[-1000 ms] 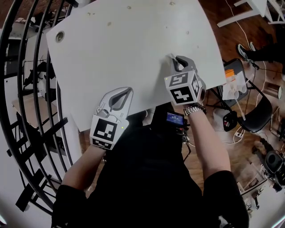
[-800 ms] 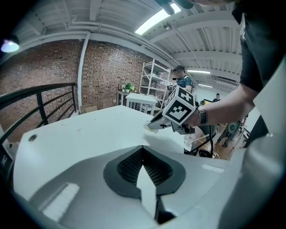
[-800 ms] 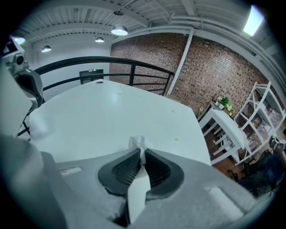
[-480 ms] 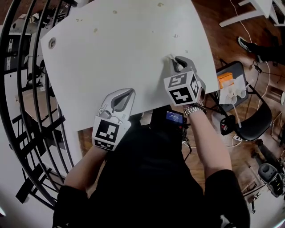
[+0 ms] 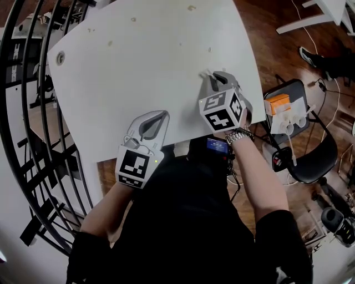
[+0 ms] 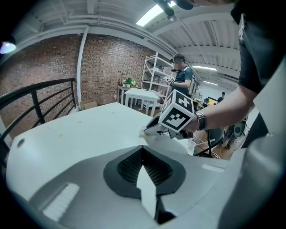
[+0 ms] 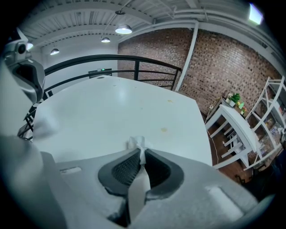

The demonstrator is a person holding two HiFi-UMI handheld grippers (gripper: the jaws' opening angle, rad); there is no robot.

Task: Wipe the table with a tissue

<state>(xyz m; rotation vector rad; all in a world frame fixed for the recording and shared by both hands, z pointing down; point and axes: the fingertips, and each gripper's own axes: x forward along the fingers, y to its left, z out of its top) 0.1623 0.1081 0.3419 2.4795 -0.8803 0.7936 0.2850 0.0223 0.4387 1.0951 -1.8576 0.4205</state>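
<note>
The white table carries small brownish spots toward its far side. My right gripper rests on the table near its right edge, shut on a small white tissue that pokes out past the jaw tips. The right gripper view has the tissue pinched in the gripper and touching the tabletop, with a yellowish spot just ahead. My left gripper lies at the near table edge, shut and with nothing in it. In its view the right gripper is ahead.
A black metal railing curves along the left side. A round hole sits in the table's far left corner. To the right, on the wooden floor, a black chair holds an orange box and white items.
The right gripper with the tissue has slid slightly left in the view, and the table sits a little further left in the picture. The left gripper has barely moved.
</note>
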